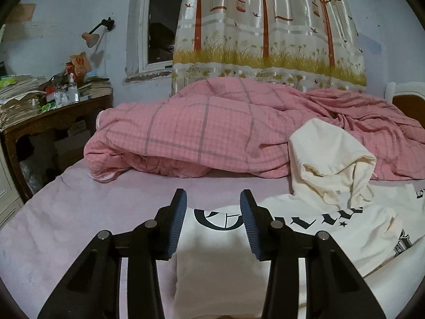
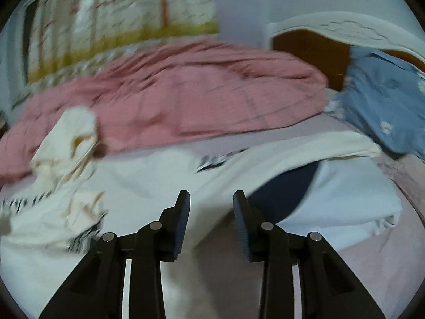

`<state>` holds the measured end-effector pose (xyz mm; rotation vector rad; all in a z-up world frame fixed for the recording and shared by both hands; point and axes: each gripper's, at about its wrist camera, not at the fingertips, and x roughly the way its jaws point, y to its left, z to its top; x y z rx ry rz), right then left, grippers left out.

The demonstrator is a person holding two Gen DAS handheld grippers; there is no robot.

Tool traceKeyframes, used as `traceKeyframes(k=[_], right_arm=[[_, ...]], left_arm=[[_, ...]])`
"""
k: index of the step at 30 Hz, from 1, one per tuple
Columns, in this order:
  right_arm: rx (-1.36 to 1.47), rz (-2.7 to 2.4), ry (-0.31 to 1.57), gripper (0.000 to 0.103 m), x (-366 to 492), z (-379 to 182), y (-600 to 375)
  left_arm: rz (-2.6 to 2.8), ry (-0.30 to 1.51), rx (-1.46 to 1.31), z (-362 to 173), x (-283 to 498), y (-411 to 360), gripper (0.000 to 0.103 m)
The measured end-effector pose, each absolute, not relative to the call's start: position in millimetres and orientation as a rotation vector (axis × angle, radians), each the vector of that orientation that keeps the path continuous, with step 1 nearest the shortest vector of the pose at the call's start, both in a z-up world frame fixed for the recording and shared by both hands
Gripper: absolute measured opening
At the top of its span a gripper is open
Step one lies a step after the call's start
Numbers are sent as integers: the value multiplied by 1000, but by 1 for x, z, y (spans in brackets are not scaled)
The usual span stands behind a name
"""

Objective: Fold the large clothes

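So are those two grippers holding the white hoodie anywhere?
No. The left gripper and right gripper are both open above the hoodie, gripping nothing.

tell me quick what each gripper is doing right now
Left gripper: open, over the cream hoodie, gripping nothing.
Right gripper: open, over the hoodie, gripping nothing.

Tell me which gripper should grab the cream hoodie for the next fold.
Left, probably. The left gripper hangs open, directly over the cream hoodie, view sharp. The right gripper is open too, but its view is blurred.
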<state>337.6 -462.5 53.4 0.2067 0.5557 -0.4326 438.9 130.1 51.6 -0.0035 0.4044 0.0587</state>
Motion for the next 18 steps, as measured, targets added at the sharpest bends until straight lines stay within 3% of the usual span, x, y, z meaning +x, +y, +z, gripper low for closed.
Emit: traceKeyframes(k=[2, 4, 6, 7, 10, 14, 18], right_arm=[[300, -432, 530, 35, 328, 56, -490], [462, -410, 471, 36, 321, 59, -531], [552, -478, 444, 55, 325, 57, -561], [584, -550, 449, 73, 327, 55, -581], [665, -599, 391, 74, 326, 45, -618], [783, -626, 450, 74, 338, 9, -670], [706, -607, 342, 74, 340, 4, -673]], left_arm=[[57, 398, -5, 47, 439, 129, 43], [33, 403, -25, 42, 442, 128, 53], [10, 411, -30, 32, 446, 129, 55], [21, 413, -13, 27, 449, 130, 55], [58, 475, -18, 14, 461, 138, 58], [80, 534, -14, 1, 471, 138, 61], [87, 533, 42, -3, 470, 128, 71]])
